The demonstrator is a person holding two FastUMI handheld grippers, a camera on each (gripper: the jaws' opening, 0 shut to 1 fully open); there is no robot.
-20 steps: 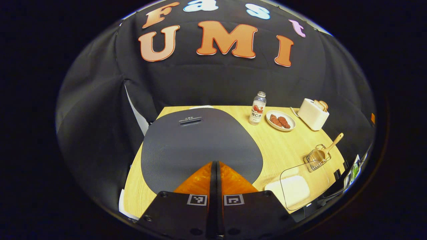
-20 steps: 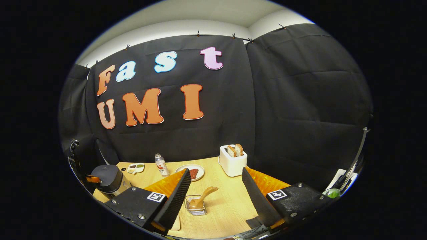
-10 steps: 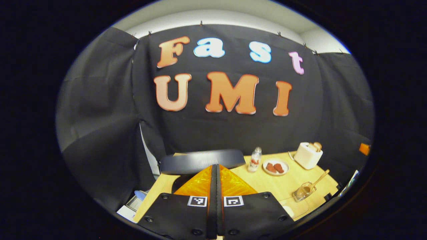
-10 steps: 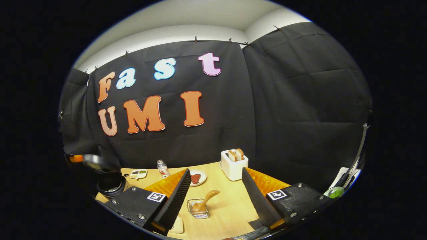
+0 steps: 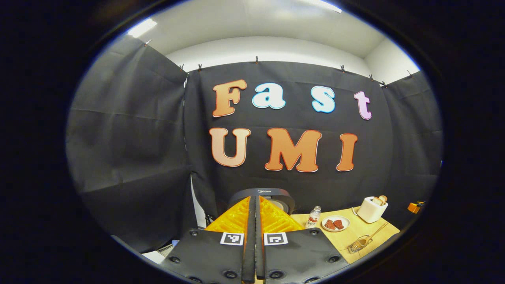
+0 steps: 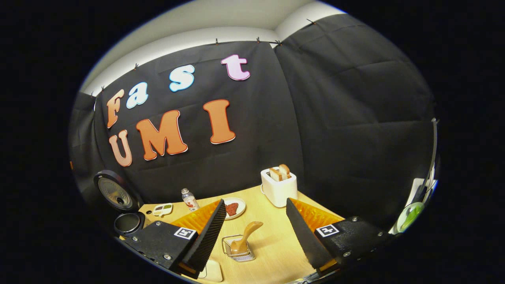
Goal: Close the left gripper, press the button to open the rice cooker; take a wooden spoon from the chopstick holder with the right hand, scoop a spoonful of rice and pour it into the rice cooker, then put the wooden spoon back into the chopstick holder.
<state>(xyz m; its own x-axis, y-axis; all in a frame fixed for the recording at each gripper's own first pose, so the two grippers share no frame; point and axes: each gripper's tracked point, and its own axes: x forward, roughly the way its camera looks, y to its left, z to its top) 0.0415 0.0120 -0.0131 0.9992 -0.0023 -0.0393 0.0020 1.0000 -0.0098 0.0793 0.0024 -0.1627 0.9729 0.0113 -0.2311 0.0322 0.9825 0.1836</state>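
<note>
In the left gripper view, the left gripper (image 5: 255, 205) sits at bottom centre with its fingers pressed flat together and nothing between them. They hide most of the rice cooker (image 5: 276, 195); just the raised lid's dark rim shows above the tips.

In the right gripper view, the rice cooker (image 6: 122, 209) stands at lower left with its lid upright and its round pot mouth exposed, the base partly hidden behind the gripper body. The right gripper (image 6: 255, 213) is spread wide and holds nothing. Between its fingers, lower centre, the wooden spoon (image 6: 246, 236) leans in the wire chopstick holder (image 6: 236, 250) on the wooden table (image 6: 272, 252). A pale container (image 6: 211, 271) at the bottom edge is cut off, so I can't make out what it holds.
</note>
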